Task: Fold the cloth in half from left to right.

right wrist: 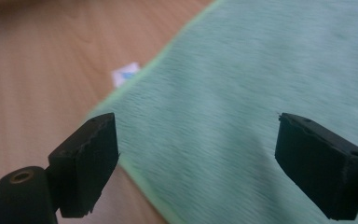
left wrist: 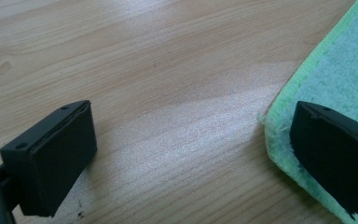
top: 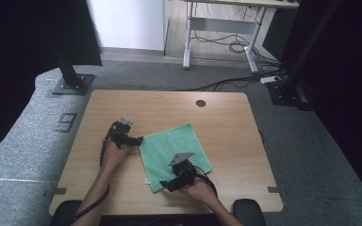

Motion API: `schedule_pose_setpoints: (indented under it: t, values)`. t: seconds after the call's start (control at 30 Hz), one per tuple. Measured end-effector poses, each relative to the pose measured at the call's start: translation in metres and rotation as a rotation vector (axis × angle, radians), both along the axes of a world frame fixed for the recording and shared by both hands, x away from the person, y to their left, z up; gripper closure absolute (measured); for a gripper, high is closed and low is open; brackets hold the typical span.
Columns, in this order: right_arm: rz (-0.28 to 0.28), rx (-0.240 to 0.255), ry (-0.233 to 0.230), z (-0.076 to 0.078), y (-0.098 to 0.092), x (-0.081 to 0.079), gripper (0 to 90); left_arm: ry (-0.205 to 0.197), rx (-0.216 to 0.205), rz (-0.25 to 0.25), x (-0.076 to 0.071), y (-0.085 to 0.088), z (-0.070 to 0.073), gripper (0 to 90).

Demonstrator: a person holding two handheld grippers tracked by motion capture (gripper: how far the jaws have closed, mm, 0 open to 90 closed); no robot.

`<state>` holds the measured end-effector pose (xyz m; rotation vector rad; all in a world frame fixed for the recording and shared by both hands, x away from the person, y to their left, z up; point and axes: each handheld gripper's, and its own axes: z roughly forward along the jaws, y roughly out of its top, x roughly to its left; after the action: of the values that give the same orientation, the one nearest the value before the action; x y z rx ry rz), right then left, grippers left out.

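Note:
A green cloth [top: 174, 150] lies flat on the wooden table [top: 226, 127], turned a little askew. My left gripper [top: 139, 140] rests at the cloth's left corner. In the left gripper view it [left wrist: 191, 116] is open, with one jaw over bare wood and the other over the cloth's [left wrist: 335, 70] hemmed corner. My right gripper [top: 167, 186] hovers at the cloth's near left corner. In the right gripper view it [right wrist: 193, 126] stands open, straddling the cloth's [right wrist: 242, 84] edge with nothing pinched. A small white tag [right wrist: 125, 74] sticks out from the hem.
A round cable hole [top: 201, 103] sits near the table's far edge. A black post on a base plate [top: 70, 80] stands off the far left corner, and another stand [top: 287, 89] off the far right. A desk frame with cables [top: 221, 37] stands farther back.

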<state>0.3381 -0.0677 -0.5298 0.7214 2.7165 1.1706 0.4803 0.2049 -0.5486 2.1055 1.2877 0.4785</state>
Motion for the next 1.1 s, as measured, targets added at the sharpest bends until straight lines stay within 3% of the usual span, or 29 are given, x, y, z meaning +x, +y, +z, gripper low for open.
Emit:
schedule_pose_setpoints:
  t: [0.17, 0.43, 0.7, 0.83, 1.0, 1.1]
  values:
    - [0.066, -0.003, 0.019, -0.003, 0.020, -0.011, 20.2, -0.006, -0.005, -0.009, -0.001, 0.000, 0.000, 3.5]
    - [0.171, -0.005, 0.025, -0.001, 0.038, -0.027, 47.5, -0.005, -0.004, -0.012, -0.001, 0.000, 0.001, 4.2]
    - [0.163, -0.094, -0.017, -0.005, 0.041, -0.033, 67.3, -0.016, -0.010, -0.026, -0.004, 0.000, 0.001, 7.4]
    - [0.132, -0.117, -0.035, -0.004, 0.042, -0.033, 79.0, -0.051, -0.034, -0.098, -0.010, -0.001, 0.003, 31.3]
    - [0.114, -0.117, -0.032, -0.005, 0.041, -0.031, 85.1, -0.053, -0.068, -0.176, -0.017, -0.006, 0.003, 74.9]
    - [0.120, -0.099, -0.008, -0.004, 0.042, -0.029, 85.3, -0.053, -0.076, -0.179, -0.018, -0.008, 0.003, 85.8]
